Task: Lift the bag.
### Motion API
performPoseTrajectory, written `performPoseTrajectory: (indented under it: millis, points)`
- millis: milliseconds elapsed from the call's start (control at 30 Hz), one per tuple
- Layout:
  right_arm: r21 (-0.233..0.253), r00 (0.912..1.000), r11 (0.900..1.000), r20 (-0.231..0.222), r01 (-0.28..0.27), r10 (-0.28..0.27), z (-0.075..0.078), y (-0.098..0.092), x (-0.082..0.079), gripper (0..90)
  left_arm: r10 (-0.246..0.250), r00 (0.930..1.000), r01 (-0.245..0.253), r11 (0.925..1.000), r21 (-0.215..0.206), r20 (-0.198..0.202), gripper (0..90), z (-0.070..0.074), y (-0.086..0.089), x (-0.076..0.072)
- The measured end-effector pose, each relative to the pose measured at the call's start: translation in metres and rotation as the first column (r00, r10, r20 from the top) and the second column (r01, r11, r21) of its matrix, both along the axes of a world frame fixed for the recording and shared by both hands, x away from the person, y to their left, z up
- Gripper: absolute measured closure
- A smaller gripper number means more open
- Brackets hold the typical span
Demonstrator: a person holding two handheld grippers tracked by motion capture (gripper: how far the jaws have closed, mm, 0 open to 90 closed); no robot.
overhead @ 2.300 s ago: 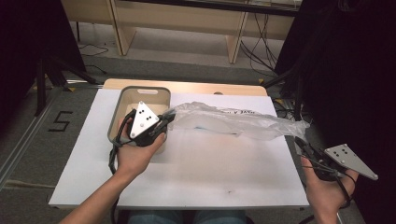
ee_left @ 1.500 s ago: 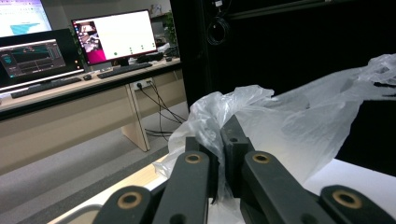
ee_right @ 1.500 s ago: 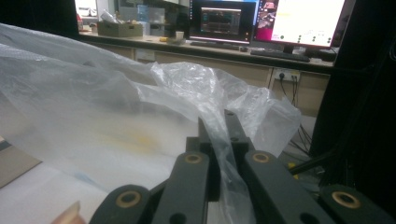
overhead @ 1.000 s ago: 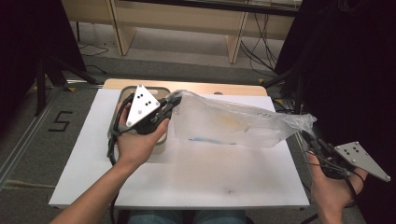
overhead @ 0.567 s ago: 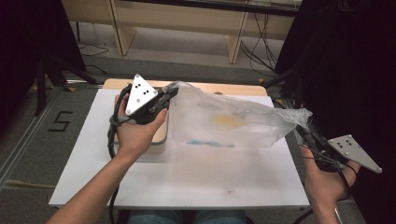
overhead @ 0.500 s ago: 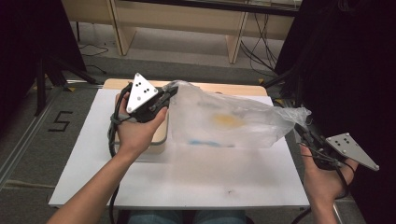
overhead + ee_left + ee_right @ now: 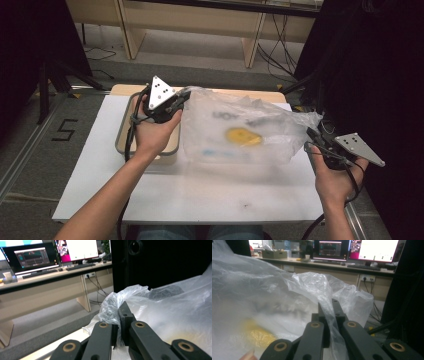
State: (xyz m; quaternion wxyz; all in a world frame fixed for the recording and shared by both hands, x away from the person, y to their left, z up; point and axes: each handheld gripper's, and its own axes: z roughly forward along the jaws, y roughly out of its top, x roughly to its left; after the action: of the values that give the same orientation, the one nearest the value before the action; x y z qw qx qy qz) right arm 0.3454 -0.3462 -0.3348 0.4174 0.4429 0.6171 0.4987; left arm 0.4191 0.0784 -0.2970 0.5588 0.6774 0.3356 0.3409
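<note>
Plastic bag (image 7: 245,132) now stretched and lifted between both grippers, off the desk (image 7: 200,195).
Left gripper (image 7: 176,102) and right gripper (image 7: 316,134) each stay pinched shut on an opposite edge; the bag has risen and spread since a moment ago, so opening it looks underway. A yellow thing (image 7: 240,136) inside is blurred beyond naming; the tray (image 7: 122,132) behind the left gripper is partly hidden.

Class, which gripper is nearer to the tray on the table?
Left. The left gripper hangs right above the tray, pinching the plastic bag; the right gripper pinches the bag's far end, well away from it.
</note>
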Motion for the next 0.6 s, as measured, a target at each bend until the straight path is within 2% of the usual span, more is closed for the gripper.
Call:
performPoseTrajectory:
  millis: [100,333,600]
  points:
    - [0.006,0.9998,1.0,-0.02,0.006,-0.006,-0.007,0.0,0.006,90.0,0.014,0.9998,-0.014,0.9997,0.021,-0.017,89.0,-0.006,-0.001,0.006]
    - [0.013,0.9976,1.0,-0.067,0.019,-0.018,-0.022,-0.001,0.017,90.0,0.034,0.997,-0.031,0.9989,0.036,-0.07,89.0,-0.021,-0.004,0.021]
    - [0.013,0.9937,1.0,-0.109,0.024,-0.022,-0.035,-0.001,0.028,90.0,0.048,0.9901,-0.04,0.9969,0.067,-0.132,89.0,-0.039,-0.009,0.036]
